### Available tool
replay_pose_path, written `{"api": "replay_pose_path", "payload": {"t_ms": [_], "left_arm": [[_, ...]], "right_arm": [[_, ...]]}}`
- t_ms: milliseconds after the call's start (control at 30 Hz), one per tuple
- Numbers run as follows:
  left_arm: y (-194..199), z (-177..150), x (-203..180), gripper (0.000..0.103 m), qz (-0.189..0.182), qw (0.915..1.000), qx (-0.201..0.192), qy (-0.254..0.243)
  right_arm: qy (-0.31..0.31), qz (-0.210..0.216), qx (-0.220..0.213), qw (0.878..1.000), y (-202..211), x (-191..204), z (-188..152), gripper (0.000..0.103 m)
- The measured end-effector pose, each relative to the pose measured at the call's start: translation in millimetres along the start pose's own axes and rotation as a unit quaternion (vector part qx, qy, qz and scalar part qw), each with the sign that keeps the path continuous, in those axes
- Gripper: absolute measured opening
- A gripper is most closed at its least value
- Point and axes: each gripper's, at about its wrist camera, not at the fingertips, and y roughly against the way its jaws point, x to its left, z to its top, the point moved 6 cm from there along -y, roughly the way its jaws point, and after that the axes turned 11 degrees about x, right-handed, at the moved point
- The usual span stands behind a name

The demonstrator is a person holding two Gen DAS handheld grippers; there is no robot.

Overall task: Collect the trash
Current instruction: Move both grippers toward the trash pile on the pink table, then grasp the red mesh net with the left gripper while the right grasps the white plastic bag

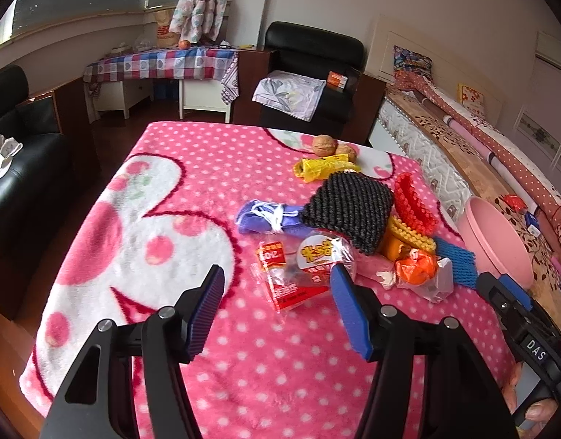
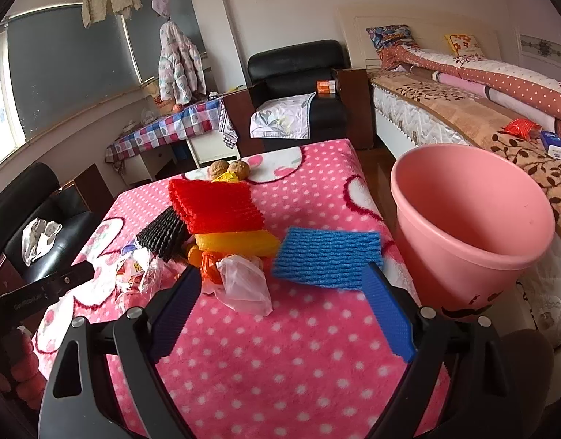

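Left wrist view: left gripper [image 1: 277,285] jaws spread wide, empty, over a red-and-clear plastic snack wrapper [image 1: 298,274] lying flat, long axis running away from the camera. Right gripper [image 2: 284,289] likewise gapes empty, before a crumpled clear plastic bag [image 2: 244,281] and flat blue foam net [image 2: 328,256]. Pink plastic bucket [image 2: 474,219] stands at the blanket's right edge; the near pink dotted blanket [image 2: 280,358] lies bare.

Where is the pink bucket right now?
The pink bucket stands at the right edge of the pink dotted blanket in the right wrist view, just right of the blue foam net, with the bed behind it.
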Motion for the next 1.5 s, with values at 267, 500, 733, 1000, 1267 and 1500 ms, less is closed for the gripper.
{"api": "replay_pose_path", "payload": {"t_ms": [267, 500, 733, 1000, 1267, 1500], "left_arm": [[-5.1, 1.4, -12.7, 0.053, -0.02, 0.9997, 0.002, -0.017], [-9.2, 1.7, -16.0, 0.052, -0.028, 0.9994, 0.005, -0.021], [-12.6, 3.2, -19.8, 0.05, -0.04, 0.9988, 0.007, -0.029], [-13.8, 10.0, -21.9, 0.05, -0.05, 0.9982, 0.005, -0.034], [-11.9, 23.0, -37.8, 0.05, -0.066, 0.9962, -0.005, -0.057], [-15.9, 40.3, -60.4, 0.05, -0.086, 0.9934, -0.01, -0.076]], "right_arm": [[0.005, 0.008, 0.012, 1.0, -3.8, -2.2, -2.4, 0.076], [0.026, 0.031, 0.028, 0.999, -8.4, 7.0, -7.1, 0.066], [0.03, 0.069, 0.063, 0.995, -22.5, 12.5, -6.0, 0.055], [0.034, 0.072, 0.091, 0.993, -41.4, 14.6, 0.6, 0.054], [0.044, 0.075, 0.115, 0.99, -57.0, 25.7, 0.9, 0.037], [0.036, 0.086, 0.126, 0.988, -61.3, 23.5, -2.2, 0.031]]}}
